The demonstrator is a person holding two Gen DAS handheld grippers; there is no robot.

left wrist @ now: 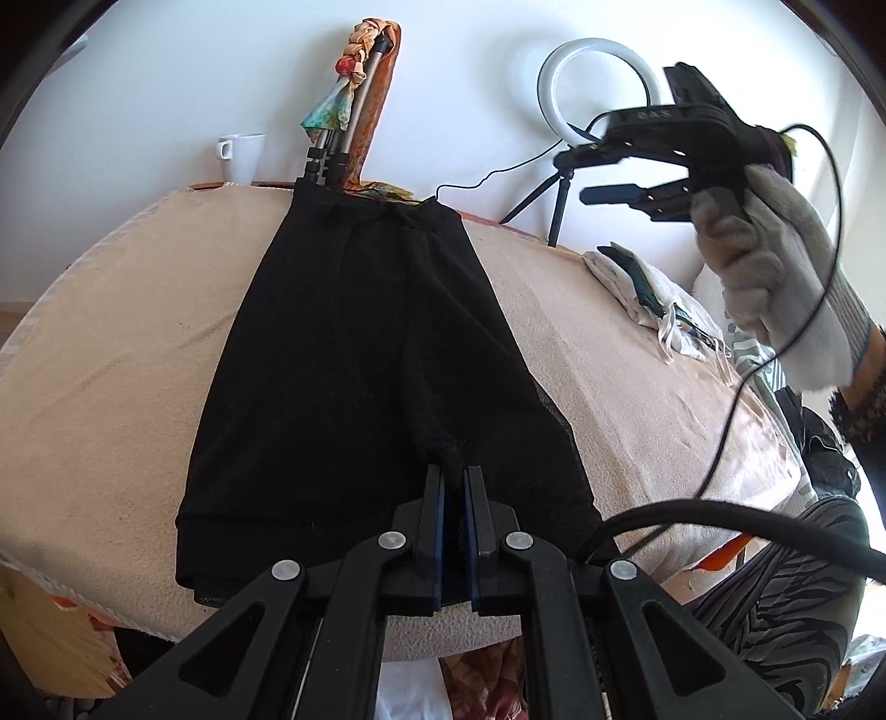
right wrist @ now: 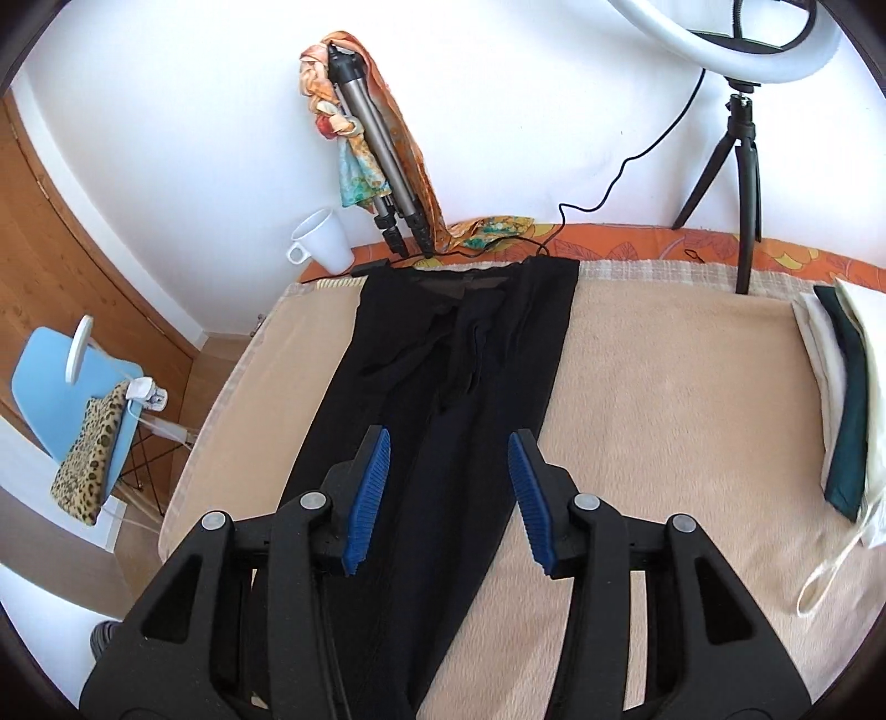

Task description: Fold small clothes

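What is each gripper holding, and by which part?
The left gripper is shut on the black shorts, pinching a ridge of fabric near the crotch at the near hem. The right gripper is open above the shorts and holds nothing.

A lived-in home room, going by the blanket [right wrist: 664, 387] spread over an orange floral cloth [right wrist: 637, 241], white mug [right wrist: 324, 241], scarf-draped tripod [right wrist: 376, 160], ring light [right wrist: 736, 39] on its stand, wooden door [right wrist: 66, 221], and blue chair [right wrist: 55, 382] carrying a leopard-print cushion [right wrist: 88, 459].
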